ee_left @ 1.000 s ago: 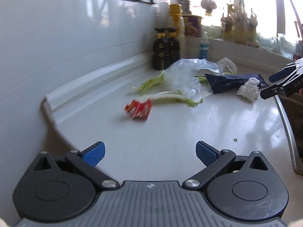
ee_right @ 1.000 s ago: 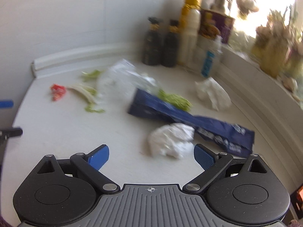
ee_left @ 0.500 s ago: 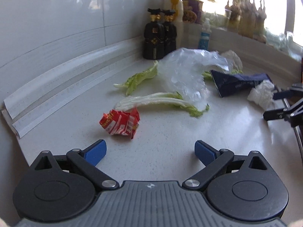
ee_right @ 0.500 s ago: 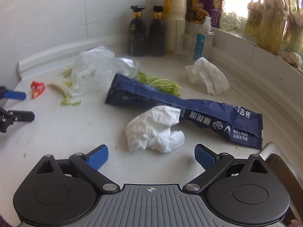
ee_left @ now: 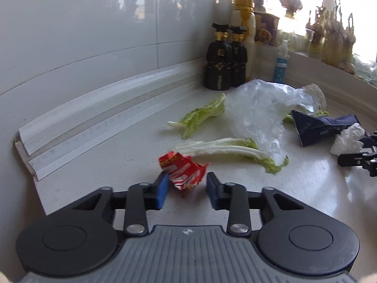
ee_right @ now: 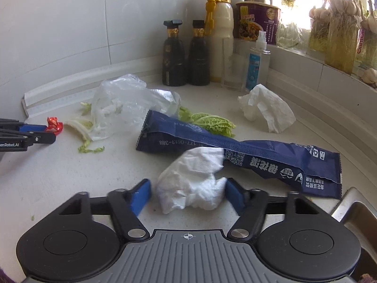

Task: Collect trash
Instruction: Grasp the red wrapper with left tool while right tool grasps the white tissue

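- Left wrist view: the red wrapper (ee_left: 183, 175) lies on the counter (ee_left: 132, 155) between my left gripper (ee_left: 186, 189) fingers, which stand apart on either side, not yet pinching, so it sits centred for a squeeze.
- My right gripper (ee_right: 186, 195) straddles the crumpled tissue (ee_right: 193, 184); its fingers are apart too, close against the wad's sides.
- Beyond lie the blue packet (ee_right: 235, 151), cabbage leaves (ee_left: 231, 148), a clear plastic bag (ee_left: 259, 108) and another tissue (ee_right: 266, 110), all uncollected.
- Bottles (ee_right: 183, 54) stand at the wall, well clear.
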Available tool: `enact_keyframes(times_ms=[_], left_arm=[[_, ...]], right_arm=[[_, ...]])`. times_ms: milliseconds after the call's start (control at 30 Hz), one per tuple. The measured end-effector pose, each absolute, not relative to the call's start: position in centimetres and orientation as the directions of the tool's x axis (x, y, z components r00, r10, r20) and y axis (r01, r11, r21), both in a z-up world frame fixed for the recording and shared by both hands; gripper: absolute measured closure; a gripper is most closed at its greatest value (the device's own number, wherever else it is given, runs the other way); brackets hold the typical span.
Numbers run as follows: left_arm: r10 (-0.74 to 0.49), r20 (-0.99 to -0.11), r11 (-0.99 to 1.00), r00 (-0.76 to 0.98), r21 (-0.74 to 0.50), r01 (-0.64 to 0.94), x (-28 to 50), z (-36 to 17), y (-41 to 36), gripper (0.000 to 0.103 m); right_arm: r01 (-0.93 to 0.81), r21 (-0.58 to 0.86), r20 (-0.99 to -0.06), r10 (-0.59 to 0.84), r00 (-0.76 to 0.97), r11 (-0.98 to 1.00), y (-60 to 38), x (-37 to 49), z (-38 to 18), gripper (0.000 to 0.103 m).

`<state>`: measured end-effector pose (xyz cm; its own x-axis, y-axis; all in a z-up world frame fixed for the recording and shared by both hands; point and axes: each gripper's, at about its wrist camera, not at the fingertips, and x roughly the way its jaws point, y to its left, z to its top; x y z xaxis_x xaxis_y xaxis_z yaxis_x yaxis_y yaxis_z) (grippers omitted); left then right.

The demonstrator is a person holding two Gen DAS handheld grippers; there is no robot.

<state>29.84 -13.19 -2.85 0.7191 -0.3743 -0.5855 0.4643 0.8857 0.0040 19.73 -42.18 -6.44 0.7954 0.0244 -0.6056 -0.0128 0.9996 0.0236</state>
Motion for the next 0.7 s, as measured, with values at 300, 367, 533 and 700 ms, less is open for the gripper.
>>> enact_keyframes(times_ms=[300,367,533,700], left_arm=[[-0.356,-0.587,0.903,0.727,-0.017,0.429,29.4,-2.5,-12.9,0.089],[-0.356,-0.592,0.904,0.723,-0.022,0.427,29.1,-2.4,-12.7,0.090],[-0.363,-0.592,0.904,0.720,-0.034,0.427,28.3,-2.2,-12.2,0.090],[-0.366,-0.580,0.907,0.727,-0.049,0.417,27.1,-1.5,-11.3,0.090]], right_arm=[[-0.065,-0.004,-0.598,0.049,0.800,0.998,-41.2,19.5,-5.9,0.086],[-0.079,-0.018,-0.594,0.053,0.803,0.997,-40.6,19.3,-5.6,0.086],[-0.113,-0.046,-0.584,0.065,0.809,0.993,-39.0,18.6,-4.6,0.086],[-0.149,-0.066,-0.587,0.082,0.806,0.987,-37.3,18.0,-3.6,0.086]])
